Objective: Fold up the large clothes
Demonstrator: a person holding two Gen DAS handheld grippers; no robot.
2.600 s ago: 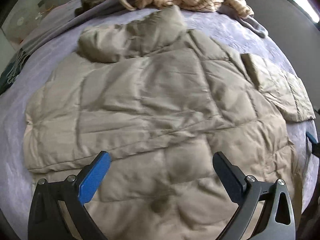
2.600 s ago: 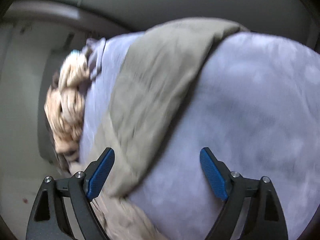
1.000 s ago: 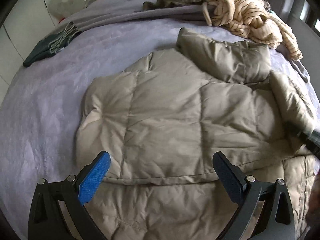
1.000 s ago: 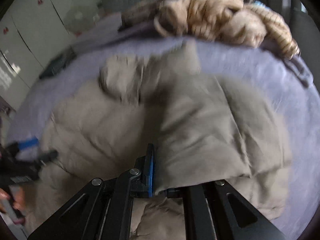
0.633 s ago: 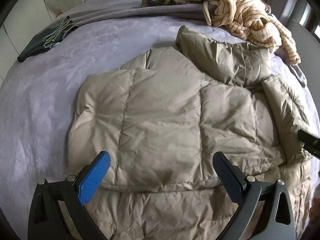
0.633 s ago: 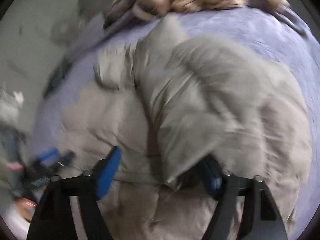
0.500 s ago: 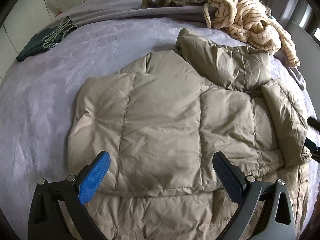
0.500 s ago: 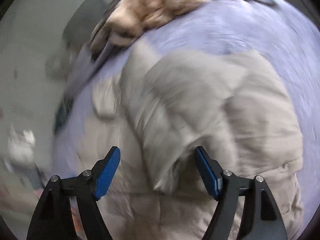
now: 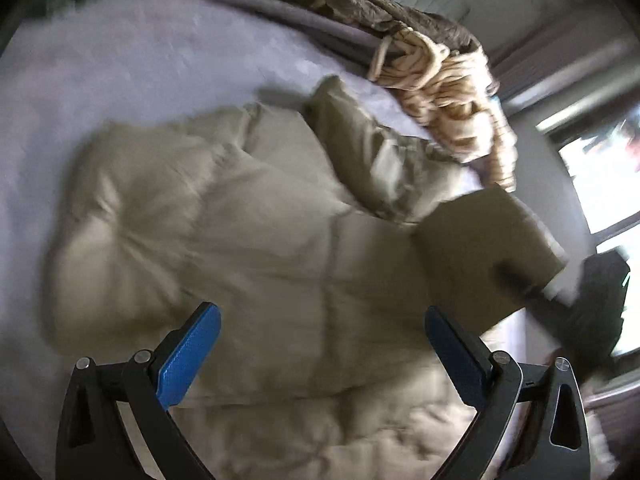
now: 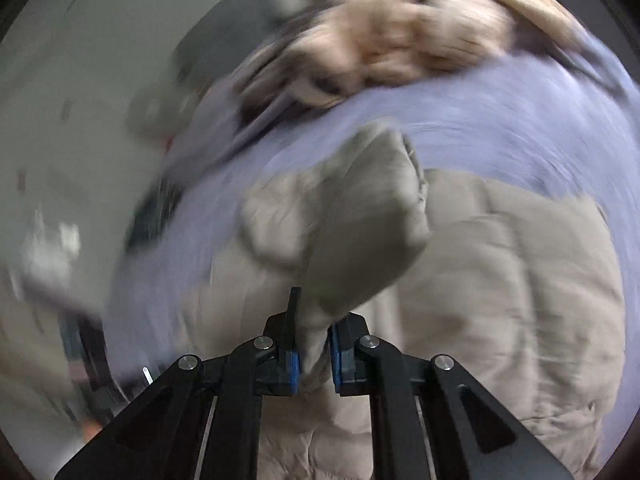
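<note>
Lavender bedding [image 9: 132, 80] carries the beige puffer jacket [image 9: 260, 248]. Its sleeve [image 10: 360, 236] sits between the closing right gripper [image 10: 314, 354] jaws. Left gripper [image 9: 320, 352] gapes wide, empty, above it.

left gripper [image 9: 322, 350]: jaws wide, empty | puffer jacket [image 9: 256, 248]: spread on bed [image 9: 120, 60]
</note>
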